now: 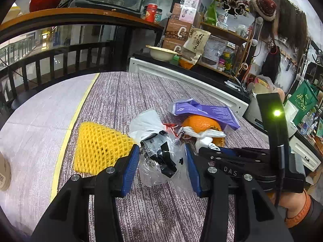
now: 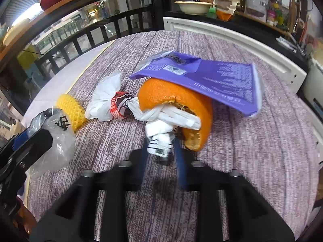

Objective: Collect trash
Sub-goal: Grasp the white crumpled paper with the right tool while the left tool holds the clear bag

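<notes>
Left gripper [image 1: 162, 161], lower centre of its own cam, has blue pads either side of a crumpled clear plastic bag [image 1: 161, 161] w/ black print; pads look to be touching the film, so it's pinching the bag. Right gripper [image 2: 160, 151], bottom centre of the right cam, is nearly pressed together on a white wrapper [image 2: 159, 141] w/ a barcode; that pic is blurred round the fingers.

Left cam only: right gripper seen side-on at mid right, a green light [image 1: 277, 113] lit on its upright black mount, and the person's hand [image 1: 290, 203] w/ an orange cuff at lower right. Also the whole yellow foam fruit net [image 1: 101, 149], left of centre. Right cam only: the torn inside of the orange peel [image 2: 177, 100], w/ the white wrapper tucked under it, and the left gripper's black body at the left edge w/ the clear bag bulging past it.

Both cams: purple pouch [image 2: 212, 80] lying tilted over the peel, white plastic bag [image 2: 105, 100] w/ a red-and-black wrapper [image 2: 120, 106] beside it, all on the purple striped tablecloth [image 1: 161, 211]. Both grippers angle down at the table.
</notes>
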`<state>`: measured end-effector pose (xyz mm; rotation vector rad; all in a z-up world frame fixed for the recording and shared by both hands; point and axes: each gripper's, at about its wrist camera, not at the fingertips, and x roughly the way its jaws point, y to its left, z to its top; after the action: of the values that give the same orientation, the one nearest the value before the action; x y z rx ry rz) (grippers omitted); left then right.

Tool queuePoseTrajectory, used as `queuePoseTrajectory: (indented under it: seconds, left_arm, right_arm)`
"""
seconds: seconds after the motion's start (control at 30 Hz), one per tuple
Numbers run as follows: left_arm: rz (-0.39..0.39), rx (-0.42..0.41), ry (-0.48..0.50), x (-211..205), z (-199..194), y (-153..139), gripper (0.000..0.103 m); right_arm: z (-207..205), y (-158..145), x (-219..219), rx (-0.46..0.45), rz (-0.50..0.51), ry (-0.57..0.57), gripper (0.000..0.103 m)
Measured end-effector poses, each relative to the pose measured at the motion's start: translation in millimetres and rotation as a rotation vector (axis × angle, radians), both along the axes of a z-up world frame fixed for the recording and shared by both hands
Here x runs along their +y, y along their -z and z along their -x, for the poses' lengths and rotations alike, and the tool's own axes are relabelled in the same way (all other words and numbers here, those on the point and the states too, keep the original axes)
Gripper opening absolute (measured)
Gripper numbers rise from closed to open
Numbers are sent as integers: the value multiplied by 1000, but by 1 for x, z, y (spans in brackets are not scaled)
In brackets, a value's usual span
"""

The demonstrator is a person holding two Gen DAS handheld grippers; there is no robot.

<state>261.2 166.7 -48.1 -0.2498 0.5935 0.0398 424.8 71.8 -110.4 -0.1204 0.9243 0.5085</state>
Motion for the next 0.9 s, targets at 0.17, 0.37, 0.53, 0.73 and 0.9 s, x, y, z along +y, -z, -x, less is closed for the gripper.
queuePoseTrajectory:
  seconds: [0.17,0.37,0.53,0.73,0.9]
  left_arm:
    - [13,10,17,0,-1,2,45]
    - [9,-3,14,0,-1,3,45]
    - [-2,-7,25,-3,-1,3,45]
    - [20,9,38,-4,-3,8,45]
    - [40,38,43,-4,-7,15,45]
  right_arm:
    - [8,-1,-5,-7,-30,9,15]
    - [30,-6,-17,9,-58,-25,15]
    - [55,-12,-38,16,-104,-30,15]
    - [82,-20,-67,-2,-133,-18,15]
    - [99,-25,-101,-19,-145,22,15]
